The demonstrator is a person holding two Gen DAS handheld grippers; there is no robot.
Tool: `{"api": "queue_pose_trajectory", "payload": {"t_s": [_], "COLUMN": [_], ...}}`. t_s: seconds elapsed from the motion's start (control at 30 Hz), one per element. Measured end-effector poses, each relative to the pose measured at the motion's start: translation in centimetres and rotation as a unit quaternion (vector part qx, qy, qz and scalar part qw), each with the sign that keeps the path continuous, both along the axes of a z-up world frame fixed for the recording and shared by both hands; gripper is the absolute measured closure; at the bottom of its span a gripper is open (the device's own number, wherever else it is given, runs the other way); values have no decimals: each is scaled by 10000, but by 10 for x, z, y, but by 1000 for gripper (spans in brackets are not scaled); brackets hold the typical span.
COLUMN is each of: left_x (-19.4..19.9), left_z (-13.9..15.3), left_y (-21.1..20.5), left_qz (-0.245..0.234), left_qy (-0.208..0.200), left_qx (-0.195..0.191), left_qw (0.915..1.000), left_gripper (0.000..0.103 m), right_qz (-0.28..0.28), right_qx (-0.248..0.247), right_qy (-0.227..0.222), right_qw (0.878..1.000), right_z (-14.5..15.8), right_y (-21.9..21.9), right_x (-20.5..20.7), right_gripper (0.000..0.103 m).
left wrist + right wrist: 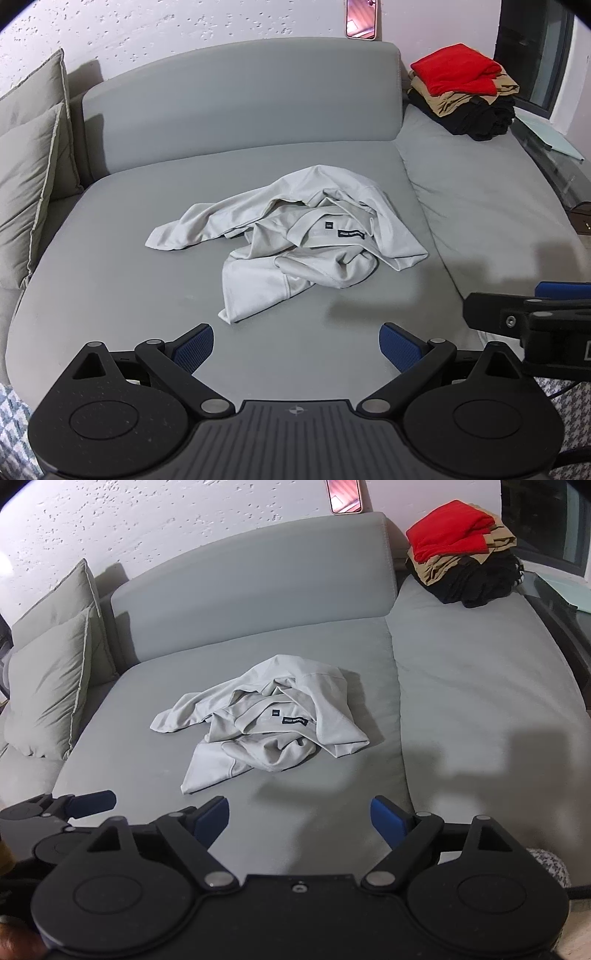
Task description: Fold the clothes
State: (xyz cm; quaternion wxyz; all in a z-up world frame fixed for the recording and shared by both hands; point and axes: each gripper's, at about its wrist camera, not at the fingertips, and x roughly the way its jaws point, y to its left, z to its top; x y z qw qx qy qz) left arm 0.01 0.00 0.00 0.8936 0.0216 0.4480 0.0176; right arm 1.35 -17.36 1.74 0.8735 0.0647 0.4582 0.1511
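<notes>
Pale grey shirt [291, 240], crumpled mid-seat on the grey sofa [110, 280], untouched; left gripper [295, 345] and right gripper [300, 818] hover near, jaws apart, empty; risk: pinching bunched layers together, lifting a tangle instead of one edge.

Grey sofa seat [110, 280], crumpled pale shirt [295, 240], folded clothes stack [465, 92]
</notes>
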Motion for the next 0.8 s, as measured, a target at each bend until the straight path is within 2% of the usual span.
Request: {"api": "queue_pose_trajectory", "payload": {"t_s": [0.17, 0.23, 0.37, 0.8], "left_x": [-2, 1, 2, 2], "left_z": [0, -3, -7, -4], "left_y": [-6, 3, 6, 4], "left_qz": [110, 155, 209, 213], "left_qy": [-60, 65, 111, 150], "left_qx": [151, -41, -97, -28], "left_qw": [9998, 9999, 9997, 9997], "left_gripper": [5, 5, 5, 4], "right_qz": [1, 1, 2, -7], "right_qx": [18, 25, 39, 67], "right_qy": [6, 9, 14, 17], "right_qw": [10000, 10000, 10000, 10000], "right_z": [0, 0, 0, -1], "right_y": [-1, -1, -1, -2], "right_x": [0, 0, 1, 0], "right_gripper": [18, 18, 17, 15]}}
